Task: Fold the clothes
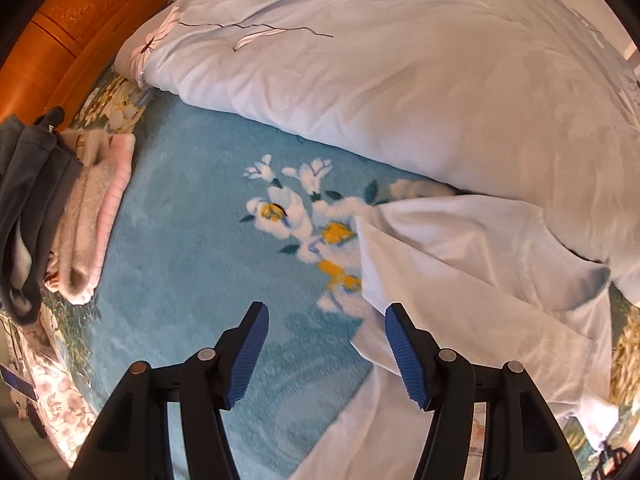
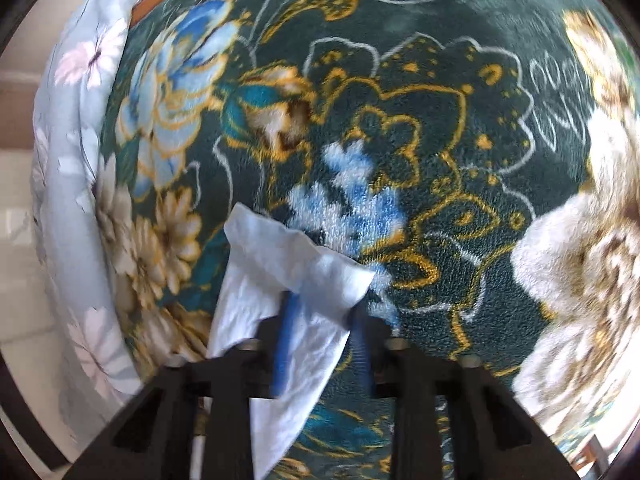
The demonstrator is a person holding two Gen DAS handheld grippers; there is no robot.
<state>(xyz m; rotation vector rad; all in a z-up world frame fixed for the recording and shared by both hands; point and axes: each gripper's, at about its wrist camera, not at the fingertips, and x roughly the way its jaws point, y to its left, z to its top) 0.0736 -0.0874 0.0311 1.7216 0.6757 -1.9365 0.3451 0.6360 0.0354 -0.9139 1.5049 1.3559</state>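
A white garment (image 1: 472, 280) lies crumpled on the blue floral blanket (image 1: 192, 248) at the right of the left wrist view. My left gripper (image 1: 326, 316) is open and empty, hovering above the blanket, its right finger over the garment's left edge. In the right wrist view my right gripper (image 2: 324, 300) is shut on a corner of the white garment (image 2: 280, 264), which drapes over the left blue pad (image 2: 286, 340) above a dark green floral blanket (image 2: 400, 80).
A folded stack of dark grey and pink-white clothes (image 1: 60, 208) sits at the left. A pale blue quilt (image 1: 380, 64) is bunched across the back. An orange wooden headboard (image 1: 60, 32) stands at the far left. The quilt's edge (image 2: 76, 200) shows left.
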